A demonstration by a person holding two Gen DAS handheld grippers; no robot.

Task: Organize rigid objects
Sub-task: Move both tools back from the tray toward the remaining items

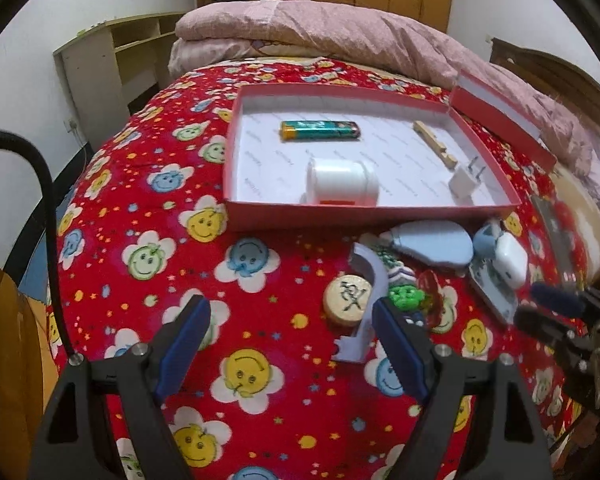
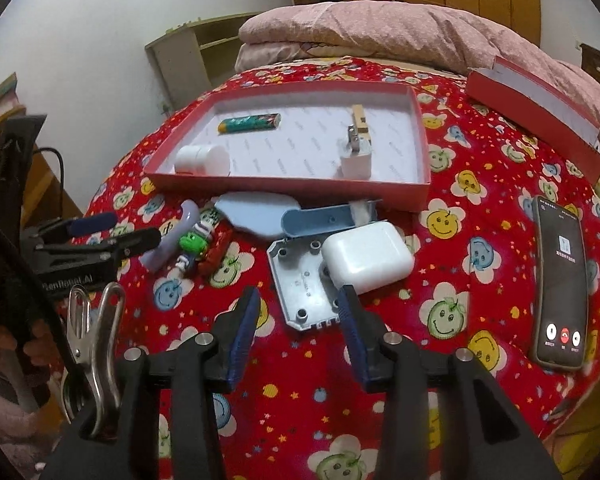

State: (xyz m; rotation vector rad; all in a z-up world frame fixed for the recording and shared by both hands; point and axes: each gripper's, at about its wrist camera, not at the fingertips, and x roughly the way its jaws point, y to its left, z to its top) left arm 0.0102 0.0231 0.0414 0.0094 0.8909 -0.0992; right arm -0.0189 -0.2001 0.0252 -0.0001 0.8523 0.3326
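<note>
On the red flowered bedspread stands a red box tray (image 1: 364, 216) (image 2: 284, 186) holding a battery (image 1: 320, 130), a white bottle (image 1: 342, 182), a clothespin (image 1: 436, 144) and a white plug (image 1: 466, 182). In front of it lie a wooden chess piece (image 1: 346, 298), a lavender curved part (image 1: 370, 280), a green toy figure (image 2: 194, 242), a white earbuds case (image 2: 366, 256) and a grey plastic plate (image 2: 300, 284). My left gripper (image 1: 290, 304) is open, with the chess piece just ahead of its right finger. My right gripper (image 2: 300, 292) is open around the plate's near end, not pressing it.
A phone (image 2: 560, 280) with a lit screen lies at the right. The red box lid (image 2: 536, 120) rests behind it by a folded pink quilt (image 1: 340, 28). A pale blue flat oval (image 2: 256, 214) and a blue trough (image 2: 324, 218) lie against the tray's front. A metal clip (image 2: 96, 328) hangs at the lower left.
</note>
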